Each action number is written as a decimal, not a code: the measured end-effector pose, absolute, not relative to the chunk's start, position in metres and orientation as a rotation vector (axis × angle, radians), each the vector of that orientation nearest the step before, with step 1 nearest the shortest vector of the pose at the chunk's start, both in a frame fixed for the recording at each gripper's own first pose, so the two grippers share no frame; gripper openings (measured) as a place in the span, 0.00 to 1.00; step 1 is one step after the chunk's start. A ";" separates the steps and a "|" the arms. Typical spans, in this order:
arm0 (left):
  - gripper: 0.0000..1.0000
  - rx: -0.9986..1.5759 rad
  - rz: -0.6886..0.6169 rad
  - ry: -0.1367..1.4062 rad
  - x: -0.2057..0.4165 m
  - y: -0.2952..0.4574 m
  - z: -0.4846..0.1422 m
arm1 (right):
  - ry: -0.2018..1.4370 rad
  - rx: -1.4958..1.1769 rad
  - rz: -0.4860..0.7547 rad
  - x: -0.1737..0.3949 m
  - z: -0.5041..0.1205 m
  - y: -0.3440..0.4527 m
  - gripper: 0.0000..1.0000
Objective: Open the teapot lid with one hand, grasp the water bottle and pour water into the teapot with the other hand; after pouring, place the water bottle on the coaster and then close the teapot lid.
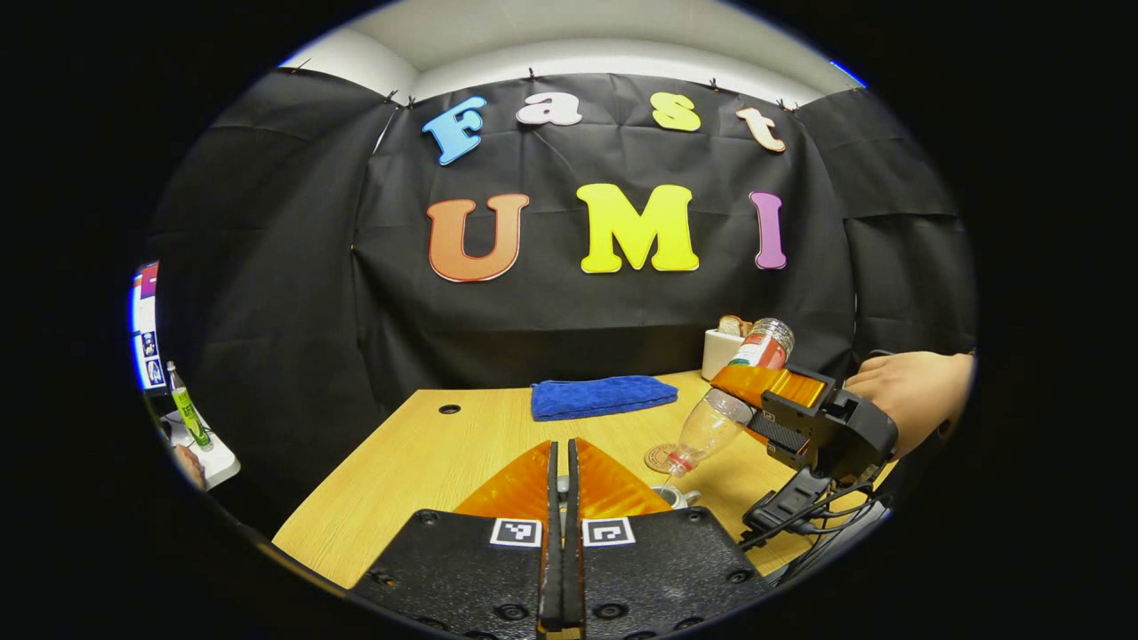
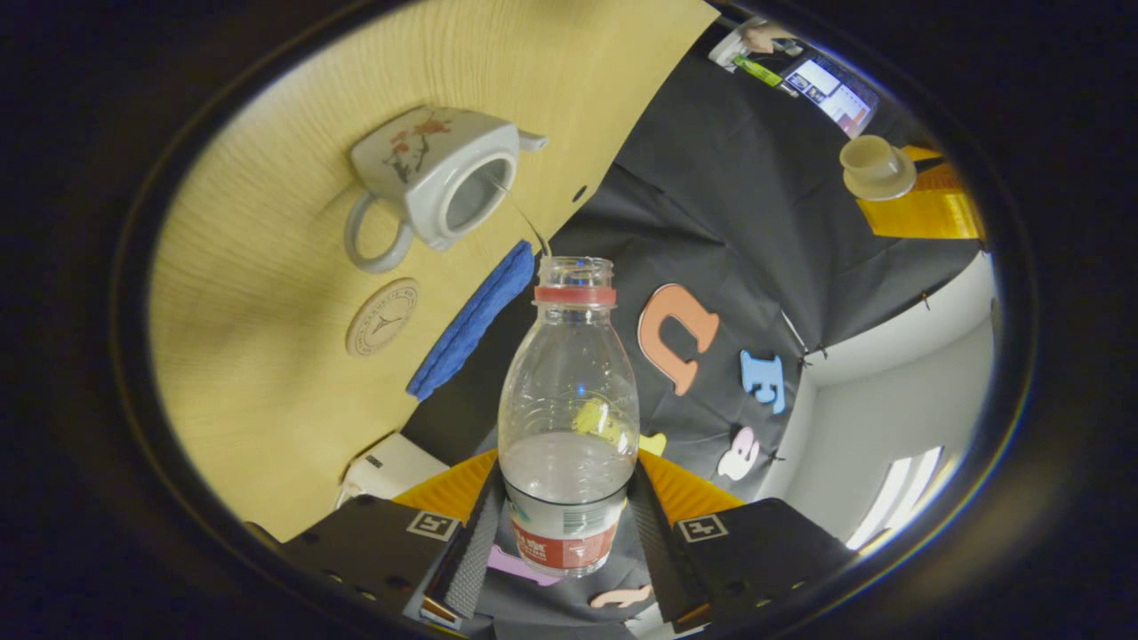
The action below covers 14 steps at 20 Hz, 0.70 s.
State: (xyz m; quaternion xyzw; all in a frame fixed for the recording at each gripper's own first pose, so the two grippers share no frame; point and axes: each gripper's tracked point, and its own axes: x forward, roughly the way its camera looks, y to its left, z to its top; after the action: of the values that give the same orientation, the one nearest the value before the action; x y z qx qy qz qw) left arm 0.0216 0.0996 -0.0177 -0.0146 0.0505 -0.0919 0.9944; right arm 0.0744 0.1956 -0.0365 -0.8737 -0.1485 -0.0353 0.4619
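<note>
Right tongs [image 2: 564, 533] gripping tilted water bottle [image 2: 569, 400], pouring into open teapot [image 2: 436, 182]. Left tongs [image 1: 561, 498] closed on teapot lid [image 2: 876, 167]. Coaster [image 2: 382, 316] beside teapot on table [image 2: 267, 356].

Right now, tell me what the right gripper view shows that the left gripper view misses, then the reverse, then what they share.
Right gripper view: the teapot open on top, a thin stream of water running into it from the bottle, and the lid held at the tips of the left gripper.
Left gripper view: the hand holding the right gripper, which clamps the tilted bottle from outside.
Both: the bottle, the blue cloth, the coaster and the table.
</note>
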 end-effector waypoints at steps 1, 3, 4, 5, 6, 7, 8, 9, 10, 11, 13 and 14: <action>0.03 -0.027 -0.186 0.102 0.022 0.099 -0.019 | -0.366 -2.153 -0.087 0.074 -0.037 0.197 0.75; 0.03 -0.019 -0.189 0.104 0.022 0.097 -0.019 | -0.348 -2.153 -0.087 0.077 -0.040 0.195 0.75; 0.03 -0.016 -0.188 0.105 0.022 0.097 -0.020 | -0.339 -2.160 -0.091 0.078 -0.040 0.195 0.75; 0.03 -0.012 -0.187 0.106 0.022 0.098 -0.021 | -0.332 -2.167 -0.094 0.078 -0.041 0.193 0.75; 0.03 -0.010 -0.186 0.107 0.022 0.097 -0.021 | -0.333 -2.168 -0.095 0.078 -0.041 0.192 0.74; 0.03 -0.010 -0.185 0.110 0.023 0.097 -0.022 | -0.336 -2.170 -0.092 0.078 -0.041 0.193 0.75; 0.03 -0.011 -0.184 0.112 0.024 0.097 -0.022 | -0.332 -2.167 -0.088 0.077 -0.042 0.192 0.75; 0.03 -0.012 -0.179 0.117 0.025 0.096 -0.023 | -0.328 -2.164 -0.085 0.077 -0.043 0.192 0.75; 0.03 -0.012 -0.179 0.124 0.025 0.097 -0.026 | -0.329 -2.156 -0.083 0.076 -0.044 0.191 0.75; 0.03 -0.008 -0.178 0.125 0.025 0.096 -0.026 | -0.329 -2.143 -0.077 0.076 -0.045 0.190 0.74; 0.03 -0.005 -0.172 0.127 0.024 0.097 -0.026 | -0.308 -2.098 -0.058 0.077 -0.050 0.186 0.75; 0.03 -0.004 -0.171 0.124 0.025 0.097 -0.025 | -0.292 -2.059 -0.042 0.078 -0.054 0.183 0.75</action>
State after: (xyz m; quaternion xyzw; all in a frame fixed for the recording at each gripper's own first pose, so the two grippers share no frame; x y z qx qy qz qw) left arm 0.0246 0.0968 -0.0250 -0.0021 0.0619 -0.0853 0.9944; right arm 0.0781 0.1828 -0.0535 -0.8536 -0.1212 -0.0173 0.5063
